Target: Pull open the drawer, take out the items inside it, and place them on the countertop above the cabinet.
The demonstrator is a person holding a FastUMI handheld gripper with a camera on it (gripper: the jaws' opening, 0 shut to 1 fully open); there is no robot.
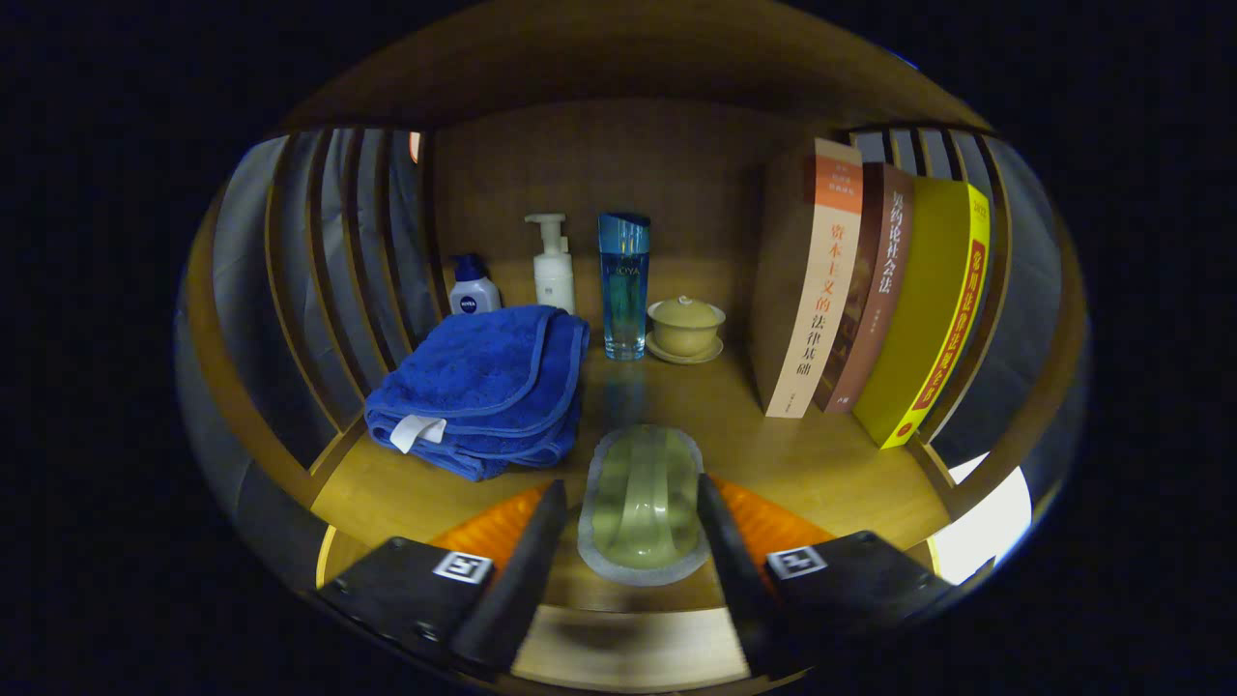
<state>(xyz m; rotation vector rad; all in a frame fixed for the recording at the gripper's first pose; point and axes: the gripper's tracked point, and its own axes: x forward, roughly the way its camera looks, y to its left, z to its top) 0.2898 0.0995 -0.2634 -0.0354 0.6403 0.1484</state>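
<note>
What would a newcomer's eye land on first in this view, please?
Probably the pale green oblong soap-like block held between the gripper fingers. Beyond it to the left lies a folded blue towel, and three tall books lean at the right of the wooden shelf.

Gripper (630, 503) fingers flank green dish (645, 503), contact unclear; blue towel (488, 387) just left.
</note>
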